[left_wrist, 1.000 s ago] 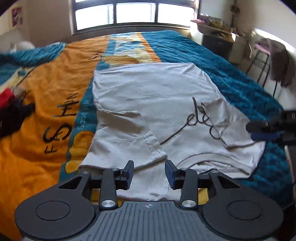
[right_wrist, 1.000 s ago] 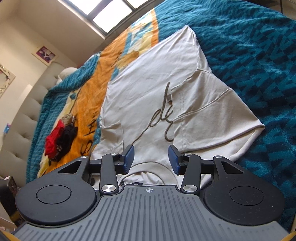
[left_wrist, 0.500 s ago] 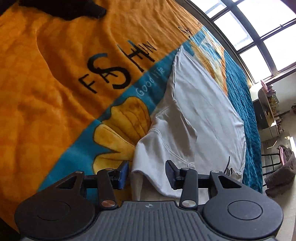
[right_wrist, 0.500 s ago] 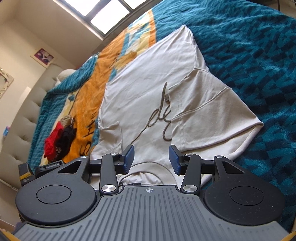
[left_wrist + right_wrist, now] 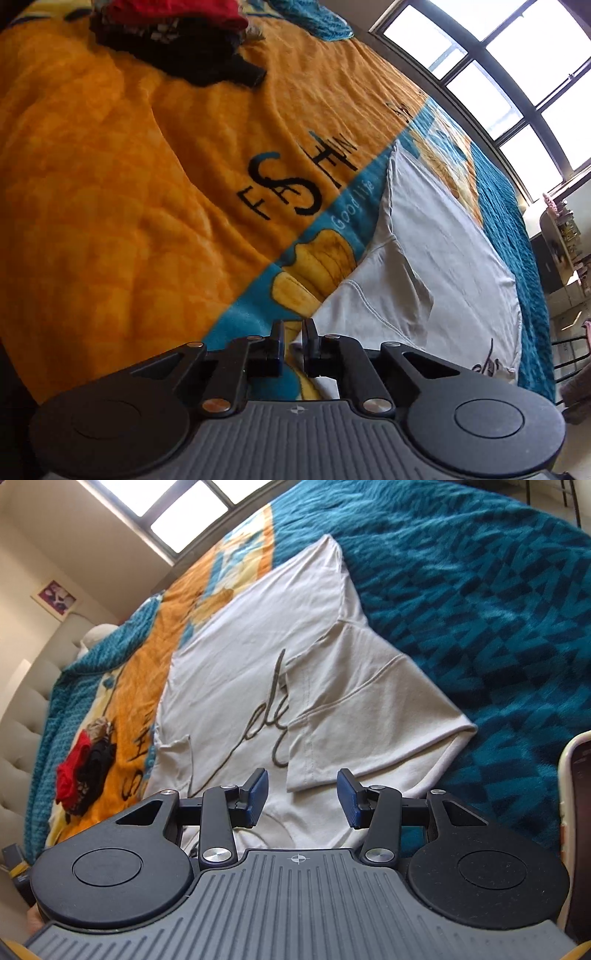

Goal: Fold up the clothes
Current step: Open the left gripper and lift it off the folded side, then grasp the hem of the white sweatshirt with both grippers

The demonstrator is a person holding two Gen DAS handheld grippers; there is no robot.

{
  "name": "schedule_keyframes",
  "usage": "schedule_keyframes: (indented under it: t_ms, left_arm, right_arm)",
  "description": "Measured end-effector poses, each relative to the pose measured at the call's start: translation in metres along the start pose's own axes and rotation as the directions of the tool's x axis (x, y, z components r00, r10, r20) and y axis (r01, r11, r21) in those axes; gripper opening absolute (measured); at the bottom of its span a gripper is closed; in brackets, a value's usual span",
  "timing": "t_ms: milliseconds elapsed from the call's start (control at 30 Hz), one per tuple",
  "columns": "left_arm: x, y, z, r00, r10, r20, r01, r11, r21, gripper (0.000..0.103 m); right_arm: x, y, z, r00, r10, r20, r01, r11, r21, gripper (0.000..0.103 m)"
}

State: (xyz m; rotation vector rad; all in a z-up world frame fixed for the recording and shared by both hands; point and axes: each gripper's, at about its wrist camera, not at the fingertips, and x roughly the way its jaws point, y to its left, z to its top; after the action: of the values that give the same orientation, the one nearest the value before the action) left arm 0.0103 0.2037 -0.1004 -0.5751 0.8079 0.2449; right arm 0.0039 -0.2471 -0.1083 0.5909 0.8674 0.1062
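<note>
- The left hand-held gripper [image 5: 293, 334] is pinching the near shoulder corner of the white T-shirt [image 5: 454, 266] lying on the bed [image 5: 110, 184]; it should be lifting low and carrying the edge inward evenly.
- The right hand-held gripper [image 5: 302, 798] is hovering released over the collar; only its view is showing the already folded sleeve [image 5: 354, 709].

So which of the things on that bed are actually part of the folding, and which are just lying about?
Part of the job:
- beige T-shirt, spread flat on the bed
- left gripper, nearly shut at the T-shirt's shoulder corner
- right gripper, open above the neckline

Just lying about:
- red and black clothes pile
- orange and teal blanket
</note>
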Motion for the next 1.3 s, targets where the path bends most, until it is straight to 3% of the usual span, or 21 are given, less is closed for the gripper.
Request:
schedule_keyframes:
  t_ms: [67, 100, 133, 200, 267, 367, 433, 533, 600, 633, 733, 900, 967, 1033, 1100, 1167, 1233, 1267, 1300]
  left_arm:
    - [-0.013, -0.009, -0.001, 0.998, -0.01, 0.067, 0.005, 0.996, 0.084, 0.006]
    - [-0.015, -0.016, -0.003, 0.997, -0.041, 0.07, 0.031, 0.991, 0.131, 0.006]
    - [-0.013, -0.028, -0.006, 0.996, -0.074, 0.057, 0.062, 0.981, 0.181, 0.006]
    - [0.002, -0.055, -0.016, 0.992, -0.123, -0.002, 0.118, 0.95, 0.288, 0.006]
    - [0.024, -0.078, -0.03, 0.989, -0.126, -0.077, 0.146, 0.915, 0.375, 0.01]
    - [0.048, -0.092, -0.055, 0.985, -0.044, -0.168, 0.119, 0.876, 0.467, 0.01]
    - [0.04, -0.087, -0.067, 0.98, -0.02, -0.198, 0.119, 0.854, 0.507, 0.01]
    - [0.014, -0.074, -0.066, 0.975, -0.051, -0.217, 0.158, 0.842, 0.516, 0.009]
    - [-0.004, -0.064, -0.065, 0.971, -0.074, -0.229, 0.186, 0.834, 0.519, 0.009]
    - [-0.01, -0.067, -0.063, 0.969, -0.105, -0.224, 0.208, 0.836, 0.508, 0.009]
    - [-0.014, -0.088, -0.062, 0.957, -0.201, -0.211, 0.281, 0.824, 0.492, 0.01]
    - [0.014, -0.12, -0.091, 0.94, -0.132, -0.316, 0.297, 0.773, 0.56, 0.01]
    - [0.011, -0.117, -0.103, 0.939, -0.098, -0.328, 0.288, 0.745, 0.601, 0.01]
    - [-0.002, -0.111, -0.101, 0.933, -0.084, -0.35, 0.297, 0.727, 0.619, 0.01]
    - [-0.017, -0.106, -0.08, 0.909, -0.117, -0.401, 0.343, 0.755, 0.559, 0.01]
    - [-0.036, -0.111, -0.051, 0.93, -0.165, -0.329, 0.332, 0.764, 0.553, 0.011]
    - [-0.055, -0.118, -0.02, 0.945, -0.218, -0.244, 0.32, 0.774, 0.547, 0.02]
    - [-0.064, -0.122, -0.003, 0.948, -0.248, -0.199, 0.318, 0.778, 0.541, 0.03]
    - [-0.073, -0.126, 0.013, 0.948, -0.278, -0.153, 0.316, 0.783, 0.535, 0.037]
  right_arm:
    - [-0.007, -0.003, 0.004, 0.997, -0.065, 0.044, 0.066, 0.998, -0.014, 0.04]
    - [-0.003, -0.002, 0.005, 0.996, -0.076, 0.041, 0.077, 0.997, -0.028, 0.015]
    - [0.001, -0.001, 0.007, 0.995, -0.088, 0.037, 0.089, 0.995, -0.041, 0.004]
    - [0.009, 0.002, 0.01, 0.993, -0.11, 0.031, 0.112, 0.991, -0.07, 0.004]
    - [0.023, 0.014, 0.011, 0.991, -0.133, 0.016, 0.134, 0.982, -0.136, 0.004]
    - [0.046, 0.022, 0.005, 0.975, -0.218, -0.041, 0.203, 0.951, -0.232, 0.011]
    - [0.056, 0.017, -0.002, 0.951, -0.293, -0.098, 0.257, 0.928, -0.271, 0.005]
    - [0.03, 0.005, -0.009, 0.945, -0.301, -0.13, 0.256, 0.925, -0.279, 0.003]
    - [0.011, 0.0, -0.013, 0.939, -0.311, -0.147, 0.263, 0.924, -0.277, 0.005]
    - [0.012, 0.006, -0.013, 0.946, -0.286, -0.15, 0.238, 0.932, -0.273, 0.013]
    - [0.015, 0.022, -0.013, 0.965, -0.21, -0.157, 0.165, 0.952, -0.26, 0.013]
    - [0.022, 0.048, -0.015, 0.981, -0.085, -0.172, 0.042, 0.971, -0.237, 0.013]
    - [0.033, 0.046, -0.028, 0.959, -0.101, -0.266, 0.036, 0.97, -0.24, 0.013]
    - [0.022, 0.04, -0.037, 0.952, -0.104, -0.287, 0.031, 0.968, -0.249, 0.009]
    - [0.006, 0.039, -0.034, 0.945, -0.092, -0.315, 0.021, 0.975, -0.223, 0.014]
    - [-0.02, 0.049, -0.019, 0.965, -0.053, -0.258, -0.009, 0.972, -0.234, 0.014]
    - [-0.044, 0.064, 0.006, 0.984, 0.009, -0.176, -0.051, 0.971, -0.235, 0.019]
    - [-0.055, 0.07, 0.02, 0.99, 0.04, -0.136, -0.071, 0.97, -0.234, 0.024]
    - [-0.064, 0.078, 0.034, 0.994, 0.067, -0.089, -0.086, 0.968, -0.236, 0.046]
